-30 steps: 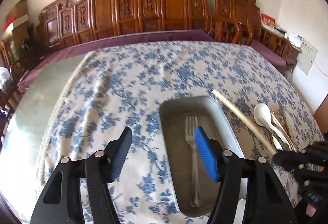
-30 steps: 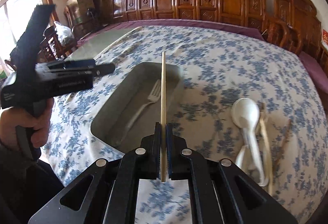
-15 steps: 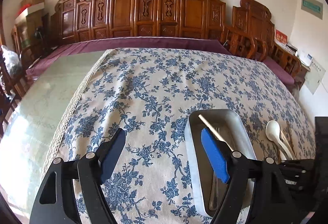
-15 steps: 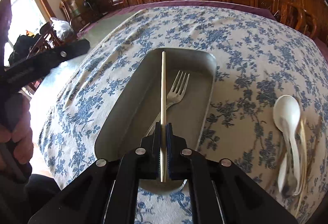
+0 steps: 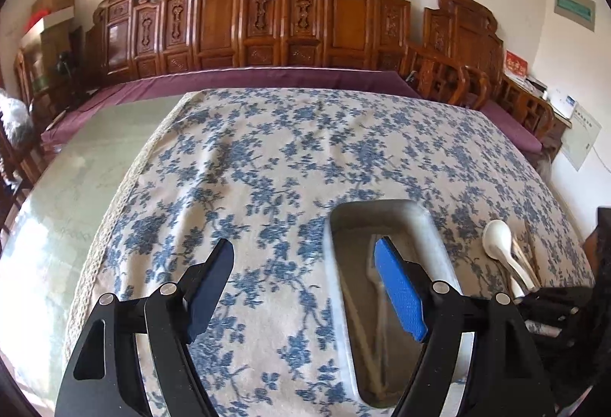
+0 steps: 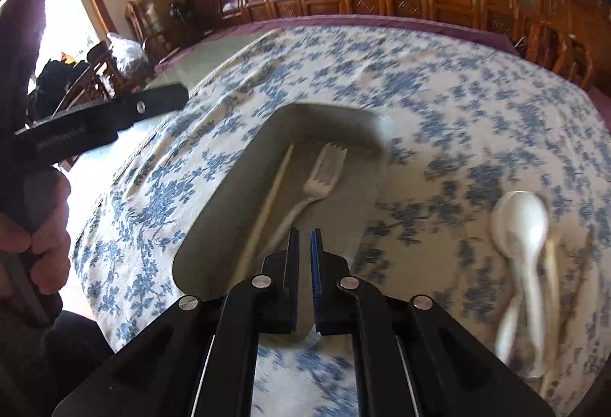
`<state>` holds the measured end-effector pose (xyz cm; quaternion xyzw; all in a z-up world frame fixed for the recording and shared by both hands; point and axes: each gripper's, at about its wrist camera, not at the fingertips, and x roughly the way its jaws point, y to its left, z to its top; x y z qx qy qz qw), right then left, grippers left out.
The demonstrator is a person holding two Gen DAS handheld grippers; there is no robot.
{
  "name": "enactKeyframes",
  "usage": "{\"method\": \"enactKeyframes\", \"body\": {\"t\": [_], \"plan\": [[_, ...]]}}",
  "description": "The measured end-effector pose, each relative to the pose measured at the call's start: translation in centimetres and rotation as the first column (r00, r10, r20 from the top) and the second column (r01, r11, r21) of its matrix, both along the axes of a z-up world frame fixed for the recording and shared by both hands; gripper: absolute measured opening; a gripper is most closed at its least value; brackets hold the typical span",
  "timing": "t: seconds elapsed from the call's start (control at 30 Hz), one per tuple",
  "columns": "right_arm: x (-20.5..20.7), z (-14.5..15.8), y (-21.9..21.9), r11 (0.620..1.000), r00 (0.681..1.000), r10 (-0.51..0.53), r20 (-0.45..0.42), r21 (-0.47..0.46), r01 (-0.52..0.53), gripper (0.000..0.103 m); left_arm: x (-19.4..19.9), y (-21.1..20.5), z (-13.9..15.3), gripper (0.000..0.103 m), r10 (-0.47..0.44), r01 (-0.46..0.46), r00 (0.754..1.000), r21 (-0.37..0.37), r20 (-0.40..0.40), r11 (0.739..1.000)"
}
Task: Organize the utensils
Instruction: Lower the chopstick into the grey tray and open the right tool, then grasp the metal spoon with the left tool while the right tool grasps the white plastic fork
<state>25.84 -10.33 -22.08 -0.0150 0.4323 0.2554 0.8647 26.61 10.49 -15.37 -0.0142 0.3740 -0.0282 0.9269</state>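
Chopstick in tray beside fork, right gripper fingers nearly closed, empty, left gripper fingers spread

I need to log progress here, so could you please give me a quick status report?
Right gripper nearly shut, empty; left gripper open, empty. Chopstick and fork in tray. White spoon on cloth, unobstructed.
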Motion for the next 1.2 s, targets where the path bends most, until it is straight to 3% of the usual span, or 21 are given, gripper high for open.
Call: {"method": "enactKeyframes", "body": {"t": [0.13, 0.33, 0.47, 0.57, 0.93, 1.13, 1.2], "plan": [[-1.7, 1.1, -4.2, 0.998, 0.997, -0.038, 0.059, -0.038, 0.041, 0.007, -0.6, -2.1, 0.3, 0.083, -0.049, 0.049, 0.999, -0.028, 0.007, 0.998], [-3.8, 1.4, -11.1, 0.986, 0.988, -0.111, 0.109, -0.116, 0.123, 0.007, -1.3, -6.2, 0.3, 0.084, -0.131, 0.131, 0.991, -0.041, 0.009, 0.991], [-4.3, 1.0, -14.7, 0.976, 0.98, -0.159, 0.115, -0.133, 0.174, 0.021, -1.4, -8.0, 0.1, 0.084, -0.162, 0.162, 0.987, -0.045, -0.001, 0.986], [-4.3, 0.5, -16.1, 0.972, 0.976, -0.186, 0.109, -0.125, 0.199, 0.021, -1.5, -9.2, -0.2, 0.084, -0.179, 0.179, 0.984, -0.042, -0.007, 0.983], [-3.2, -2.9, -13.0, 0.986, 0.99, -0.124, 0.06, -0.101, 0.129, 0.026, -2.1, -13.5, -2.1, 0.084, -0.257, 0.257, 0.965, 0.0, -0.052, 0.966], [-1.9, -5.5, -11.8, 0.983, 0.994, -0.105, 0.013, -0.151, 0.106, 0.025, -2.3, -14.0, -2.5, 0.084, -0.267, 0.268, 0.962, 0.006, -0.06, 0.963], [-1.8, -5.7, -12.1, 0.981, 0.994, -0.109, 0.012, -0.157, 0.11, 0.012, -2.3, -14.1, -2.5, 0.084, -0.268, 0.269, 0.961, 0.011, -0.061, 0.963]]}}
